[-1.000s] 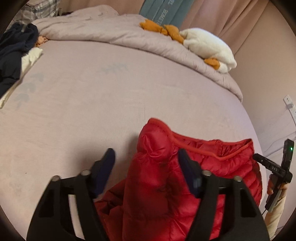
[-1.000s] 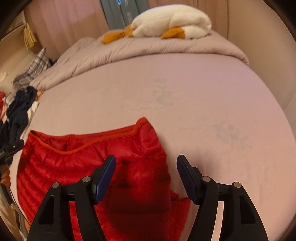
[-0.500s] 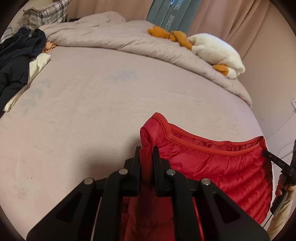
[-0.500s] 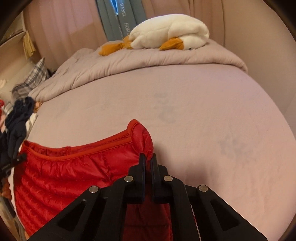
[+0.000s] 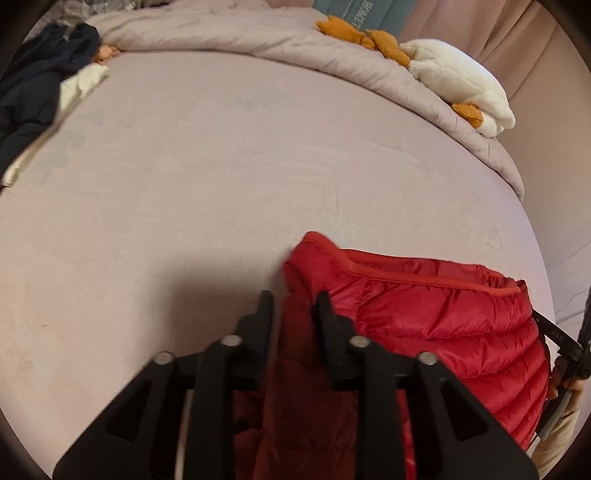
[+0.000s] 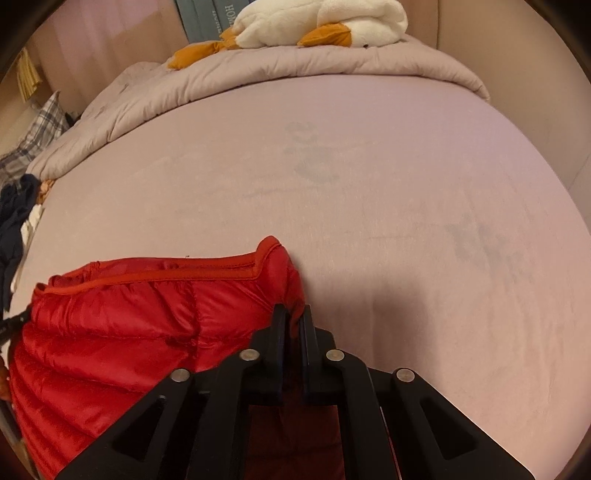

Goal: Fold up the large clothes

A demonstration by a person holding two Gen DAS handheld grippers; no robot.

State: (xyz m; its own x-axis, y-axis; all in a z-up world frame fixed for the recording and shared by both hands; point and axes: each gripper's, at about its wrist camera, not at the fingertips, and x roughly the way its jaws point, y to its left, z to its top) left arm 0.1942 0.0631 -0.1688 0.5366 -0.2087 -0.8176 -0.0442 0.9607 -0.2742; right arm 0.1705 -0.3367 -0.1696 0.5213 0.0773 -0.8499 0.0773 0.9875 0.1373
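Observation:
A red puffer jacket point(image 5: 424, 317) lies spread along the near edge of a mauve bed point(image 5: 229, 177). My left gripper point(image 5: 293, 302) has the jacket's left corner between its fingers. Its jaws are opening, and the puffy fabric still fills the gap and touches the pads. In the right wrist view the jacket point(image 6: 129, 317) stretches away to the left. My right gripper point(image 6: 293, 314) is shut tight on the jacket's right corner, just below the collar band. The right gripper and the hand holding it also show at the right edge of the left wrist view point(image 5: 569, 347).
A folded duvet point(image 6: 295, 70) with a white and orange plush toy point(image 6: 325, 22) runs along the far side of the bed. Dark and white clothes point(image 5: 33, 85) are piled at the far left. A plaid pillow point(image 6: 33, 136) lies beyond them.
Both grippers closed from wide open onto the jacket's two corners and sank toward the bed. Since half a second ago the left jaws have spread apart again around the fabric.

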